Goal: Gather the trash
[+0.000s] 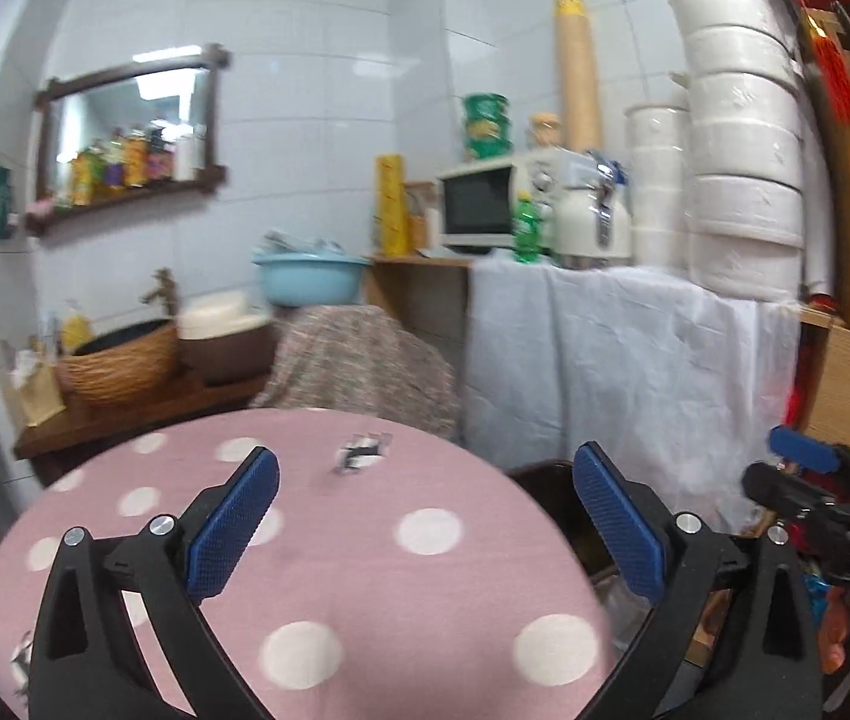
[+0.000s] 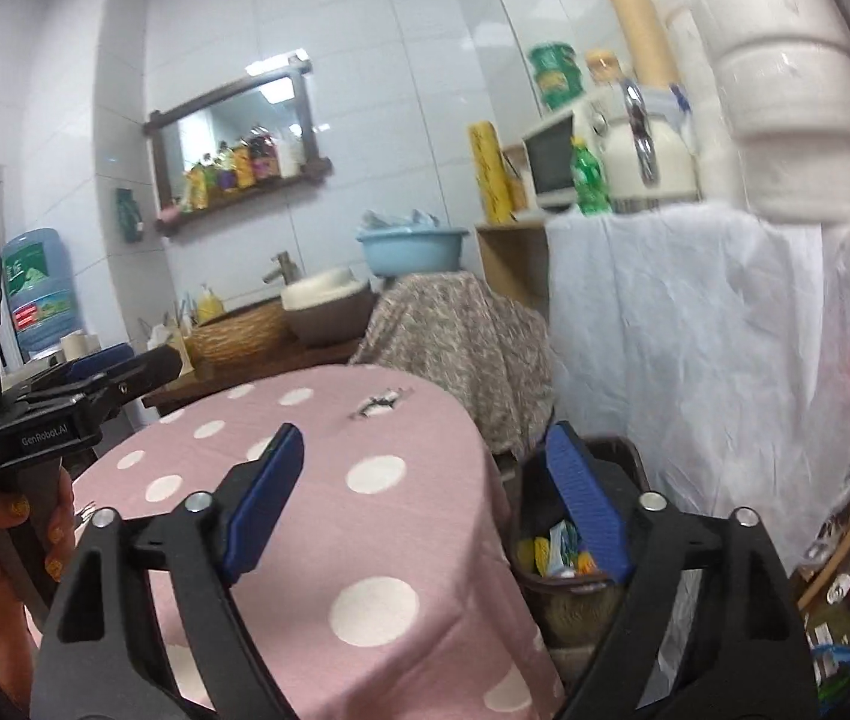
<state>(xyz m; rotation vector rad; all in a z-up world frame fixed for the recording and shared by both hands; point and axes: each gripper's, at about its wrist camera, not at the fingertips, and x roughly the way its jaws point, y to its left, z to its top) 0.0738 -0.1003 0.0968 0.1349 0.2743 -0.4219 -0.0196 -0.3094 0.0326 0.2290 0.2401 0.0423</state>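
Observation:
A small black-and-white wrapper (image 1: 360, 454) lies on the far part of a round table with a pink, white-dotted cloth (image 1: 329, 570); it also shows in the right wrist view (image 2: 378, 403). My left gripper (image 1: 425, 480) is open and empty above the table, short of the wrapper. My right gripper (image 2: 425, 456) is open and empty over the table's right edge. A dark trash bin (image 2: 574, 564) with colourful wrappers inside stands on the floor right of the table. Another scrap (image 1: 21, 657) lies at the table's near left edge.
A cloth-covered stool or chair (image 1: 359, 360) stands behind the table. A counter draped in white cloth (image 1: 622, 360) holds a microwave, a kettle, a green bottle and stacked white containers. A sink counter with a basket basin (image 1: 119, 360) is at the left.

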